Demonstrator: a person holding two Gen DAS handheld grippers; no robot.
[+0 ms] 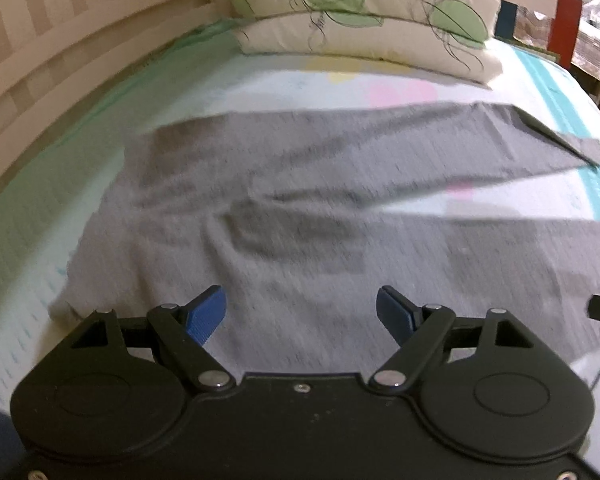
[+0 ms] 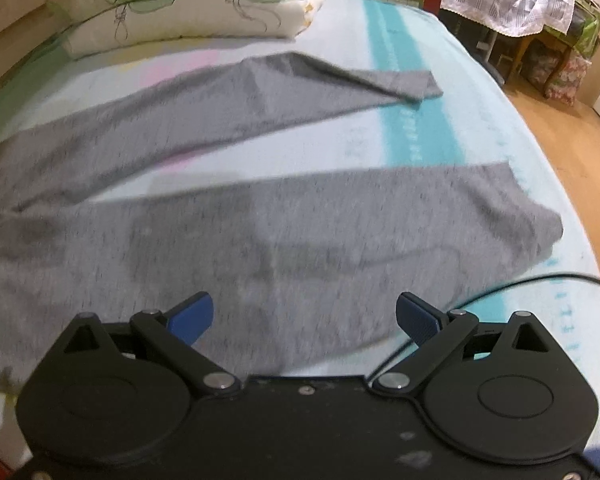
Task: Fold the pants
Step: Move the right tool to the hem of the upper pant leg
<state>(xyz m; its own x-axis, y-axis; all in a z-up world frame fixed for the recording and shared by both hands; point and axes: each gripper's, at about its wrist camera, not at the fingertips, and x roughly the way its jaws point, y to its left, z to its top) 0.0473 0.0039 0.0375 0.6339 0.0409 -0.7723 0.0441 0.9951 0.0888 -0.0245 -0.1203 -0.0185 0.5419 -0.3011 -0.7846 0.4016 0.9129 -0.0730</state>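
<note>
Grey pants lie spread flat on the bed, the two legs splayed apart in a V. In the left wrist view the waist end is nearest and my left gripper is open and empty just above it. In the right wrist view the near leg runs across the middle and the far leg ends in a folded-over cuff. My right gripper is open and empty above the near leg. Its blue pads touch nothing.
The bed sheet is pale with a teal stripe. Stacked pillows lie at the head. A white slatted rail runs along the far side. The bed's open edge meets a wooden floor. A black cable crosses the near leg.
</note>
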